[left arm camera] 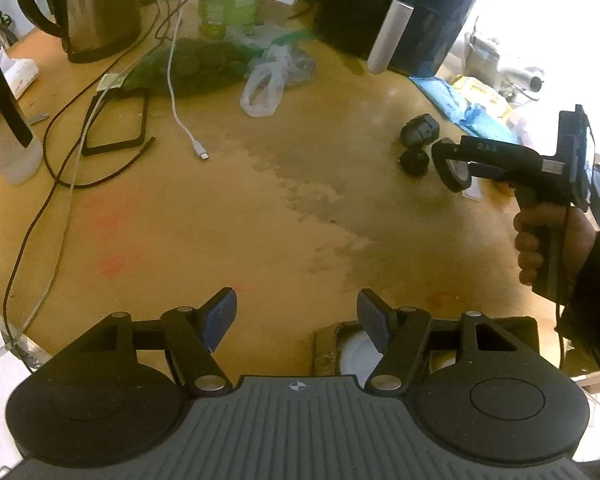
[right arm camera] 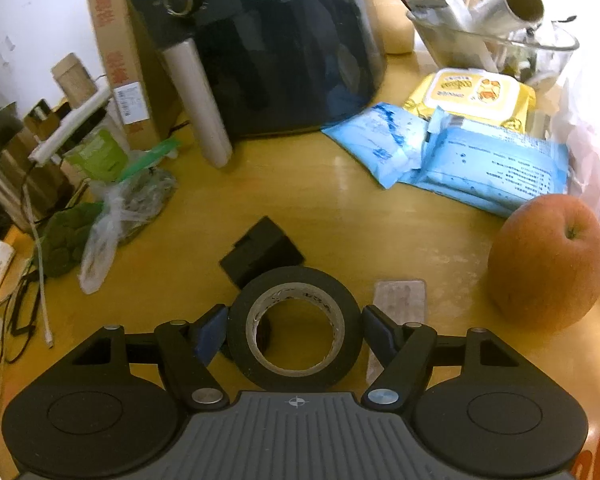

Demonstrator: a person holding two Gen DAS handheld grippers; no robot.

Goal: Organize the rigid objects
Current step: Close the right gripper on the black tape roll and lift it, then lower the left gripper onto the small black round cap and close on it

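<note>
The right gripper (right arm camera: 294, 330) holds a roll of black tape (right arm camera: 294, 330) by its outer rim, one finger on each side, so the cardboard core faces the camera and the roll rides on edge, lifted above the bench (right arm camera: 340, 200); gripping across the round, stiff rim probably keeps it from slipping. From the left wrist view the same roll (left arm camera: 452, 168) hangs at the gripper's tip (left arm camera: 452, 168), apart from two small black parts (left arm camera: 418, 140) lying on the wood.

The left gripper (left arm camera: 296, 320) stands wide and holds nothing, hovering over a bare, worn patch of the yellow wooden bench (left arm camera: 260, 200), perhaps waiting to take the next thing.

Just beyond the tape lies a matte black boxy block (right arm camera: 262, 250), and beside it a small flat clear case (right arm camera: 400, 296). A smooth orange-red apple (right arm camera: 548, 262) sits to the right, near soft blue wipe packs (right arm camera: 496, 168). The glossy dark air fryer (right arm camera: 280, 40) stands behind with a pale cylindrical handle.
</note>
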